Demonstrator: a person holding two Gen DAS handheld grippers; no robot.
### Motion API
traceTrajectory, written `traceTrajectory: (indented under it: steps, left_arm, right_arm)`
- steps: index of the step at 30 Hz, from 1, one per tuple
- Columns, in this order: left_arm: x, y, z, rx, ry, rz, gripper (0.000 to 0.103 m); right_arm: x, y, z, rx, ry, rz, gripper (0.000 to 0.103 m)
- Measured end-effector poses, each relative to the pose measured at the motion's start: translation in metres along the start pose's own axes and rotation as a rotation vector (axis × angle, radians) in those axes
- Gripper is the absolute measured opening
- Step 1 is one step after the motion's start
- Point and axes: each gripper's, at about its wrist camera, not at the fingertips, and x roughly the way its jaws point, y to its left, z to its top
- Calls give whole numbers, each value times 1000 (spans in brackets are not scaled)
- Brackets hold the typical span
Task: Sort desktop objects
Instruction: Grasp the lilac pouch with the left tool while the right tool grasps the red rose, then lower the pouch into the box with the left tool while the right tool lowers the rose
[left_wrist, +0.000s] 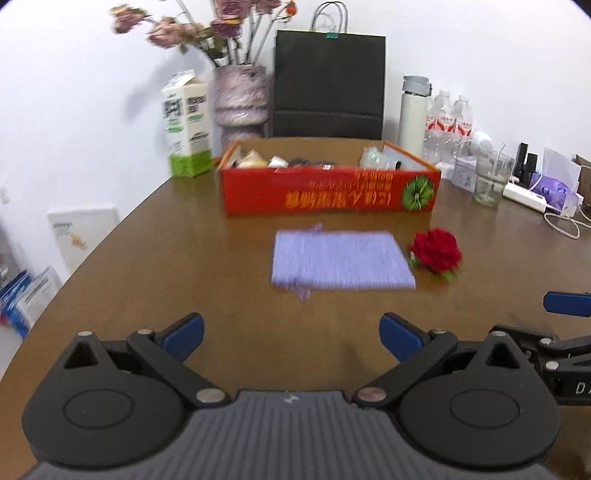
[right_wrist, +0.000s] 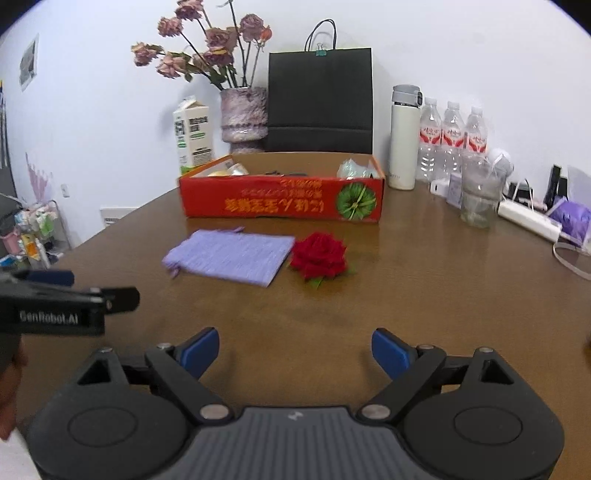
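Lilac pouch (right_wrist: 229, 255), red rose (right_wrist: 319, 258)

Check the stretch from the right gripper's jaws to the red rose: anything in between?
Nothing: the right wrist view shows only bare brown table between the right gripper and the red rose. The purple pouch lies beside the rose.

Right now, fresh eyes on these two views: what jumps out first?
The red rose on the brown table, just right of the flat purple pouch. Behind both sits the open red box with items inside. Nearest, both grippers, left gripper and right gripper, hang open and empty.
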Motion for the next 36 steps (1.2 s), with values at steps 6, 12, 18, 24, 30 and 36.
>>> traceTrajectory:
  steps: [6, 12, 18, 24, 30, 36]
  left_arm:
    - [85, 8, 34, -89, 102, -93, 103]
    - [124, -2, 46, -10, 115, -49, 100]
    - [128, -6, 46, 27, 61, -32, 40]
    - [116, -2, 58, 16, 54, -61, 7]
    - [74, 5, 103, -17, -96, -140, 6]
    - [59, 14, 183, -49, -225, -211, 6]
  right_arm:
    - [63, -13, 38, -47, 50, -4, 89]
    - [111, -17, 60, -86, 77, 10, 81]
    - [135, -25, 68, -57, 120, 43, 48]
    - [115, -31, 79, -32, 49, 54, 45]
    - [75, -48, 121, 8, -82, 62, 45]
    - [68, -68, 177, 36, -163, 55, 45]
